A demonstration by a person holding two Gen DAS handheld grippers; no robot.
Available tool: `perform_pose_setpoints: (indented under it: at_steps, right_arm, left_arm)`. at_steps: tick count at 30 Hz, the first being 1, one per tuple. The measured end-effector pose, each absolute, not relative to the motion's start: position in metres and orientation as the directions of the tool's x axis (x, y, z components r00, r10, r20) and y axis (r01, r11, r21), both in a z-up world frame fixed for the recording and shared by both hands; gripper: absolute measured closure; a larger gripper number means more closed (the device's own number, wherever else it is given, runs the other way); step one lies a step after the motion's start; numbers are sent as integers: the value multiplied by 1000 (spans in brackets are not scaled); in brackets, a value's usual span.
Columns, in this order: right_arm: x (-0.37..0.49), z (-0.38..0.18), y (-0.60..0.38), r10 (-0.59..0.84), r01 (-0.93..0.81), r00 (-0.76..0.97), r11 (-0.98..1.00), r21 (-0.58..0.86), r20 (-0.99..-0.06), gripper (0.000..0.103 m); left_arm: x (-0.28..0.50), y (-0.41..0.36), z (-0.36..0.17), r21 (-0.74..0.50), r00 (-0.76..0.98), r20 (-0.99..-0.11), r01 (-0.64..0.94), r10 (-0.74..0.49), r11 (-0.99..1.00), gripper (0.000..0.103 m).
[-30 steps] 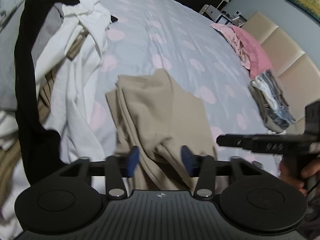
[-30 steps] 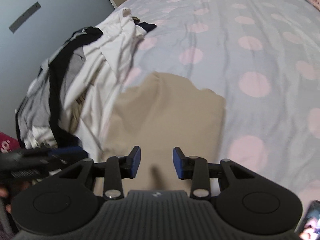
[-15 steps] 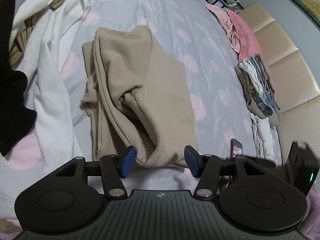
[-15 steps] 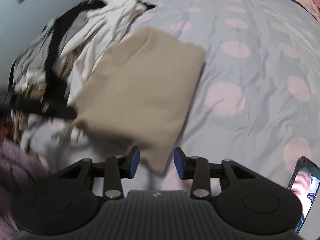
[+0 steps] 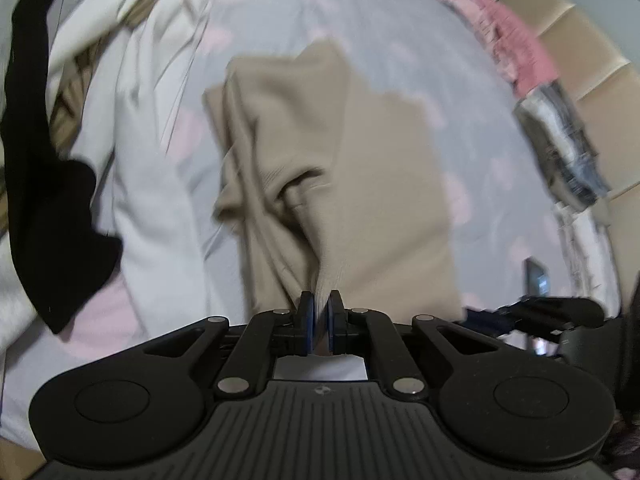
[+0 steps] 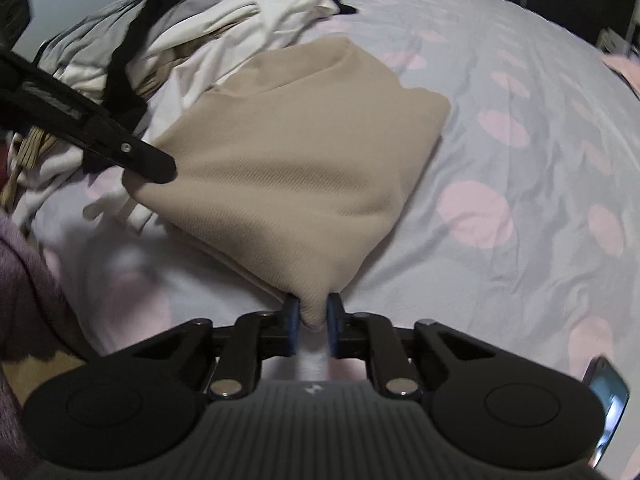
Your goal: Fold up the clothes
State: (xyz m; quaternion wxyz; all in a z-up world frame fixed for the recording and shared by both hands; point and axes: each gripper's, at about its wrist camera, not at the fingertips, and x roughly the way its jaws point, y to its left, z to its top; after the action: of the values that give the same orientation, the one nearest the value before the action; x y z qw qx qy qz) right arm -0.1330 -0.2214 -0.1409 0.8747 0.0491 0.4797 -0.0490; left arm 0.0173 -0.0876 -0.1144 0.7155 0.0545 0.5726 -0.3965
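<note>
Left claw: pinching near edge of folded beige knit garment
Right claw: pinching its other near corner, likely to lift evenly

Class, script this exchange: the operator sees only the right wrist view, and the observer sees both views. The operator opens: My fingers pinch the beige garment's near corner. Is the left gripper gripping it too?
Observer: Yes, the left gripper is shut on an edge of the beige garment.
Operator: Does the cloth lie flat on that side?
Observer: No, a rumpled fold bunches there.
Operator: Is any folded pile nearby?
Observer: A folded stack lies by the beige headboard.
</note>
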Motion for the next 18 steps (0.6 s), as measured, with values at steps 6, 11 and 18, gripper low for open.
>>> perform_pose_setpoints:
  at_steps: [6, 11, 18]
  right_arm:
    - [-129, -153, -223, -12, 112, 511, 992, 52, -859, 91]
    - [-131, -154, -230, 25, 130, 480, 987, 99, -877, 85]
    - [-154, -131, -248, 15, 185, 516, 974, 129, -857, 76]
  left_arm:
    - [17, -93, -123, -324, 29, -891, 659, -453, 679, 99]
    - [14, -95, -119, -281, 39, -903, 699, -428, 658, 88]
    - [5, -82, -75, -246, 122, -854, 762, -506, 599, 51]
